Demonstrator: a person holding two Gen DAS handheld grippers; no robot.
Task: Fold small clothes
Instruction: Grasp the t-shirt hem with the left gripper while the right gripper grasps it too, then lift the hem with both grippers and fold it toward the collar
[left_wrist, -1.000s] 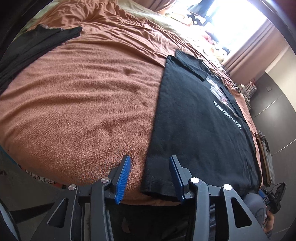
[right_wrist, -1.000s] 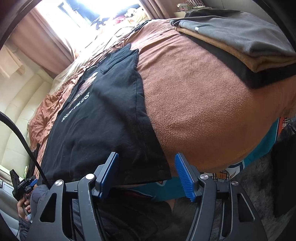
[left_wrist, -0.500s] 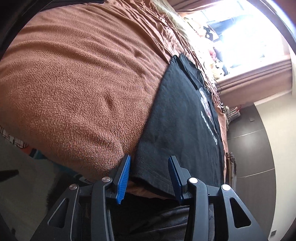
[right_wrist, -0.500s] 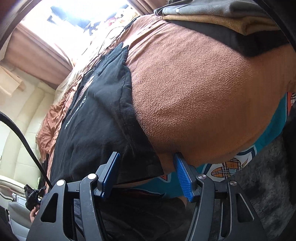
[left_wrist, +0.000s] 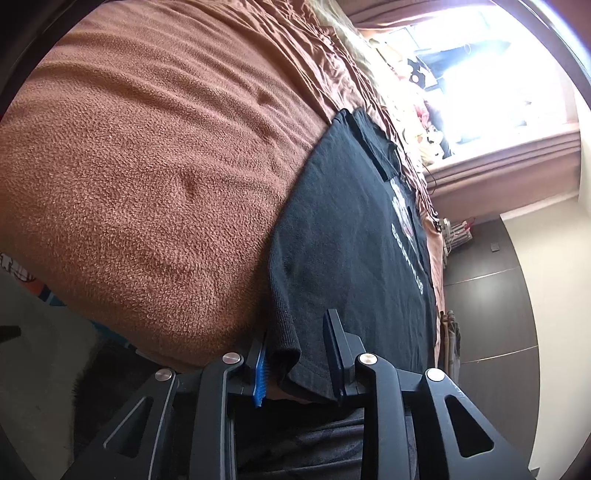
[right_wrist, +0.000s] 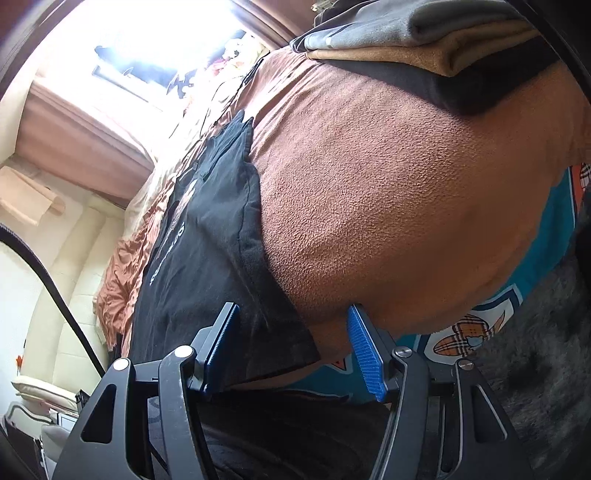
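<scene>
Left wrist view: the left gripper (left_wrist: 297, 356) sits at the near edge of a bed, its jaws having just been closing around the bottom hem corner of a black T-shirt (left_wrist: 354, 236). The hem bunches into a fold between the blue pads (left_wrist: 259, 380); whether both pads already press on the cloth cannot be told. The shirt lies flat on a brown fleece blanket (left_wrist: 147, 177), white lettering running along its far side. Beyond it, a bright window with brown curtains (left_wrist: 517, 166) and a dark wardrobe (left_wrist: 491, 295) fill the right of the frame.

Right wrist view: the right gripper (right_wrist: 295, 349) stands with jaws well apart, straddling the shirt's (right_wrist: 207, 258) other bottom corner, where the cloth hangs over the blanket's (right_wrist: 406, 184) edge. One pad lies over the black fabric, the other beside the blanket, neither pinching. Only this view shows a stack of folded clothes (right_wrist: 424, 40) at the top, a teal patterned sheet (right_wrist: 546, 236) under the blanket, and a cream padded headboard (right_wrist: 74, 258) at left.
</scene>
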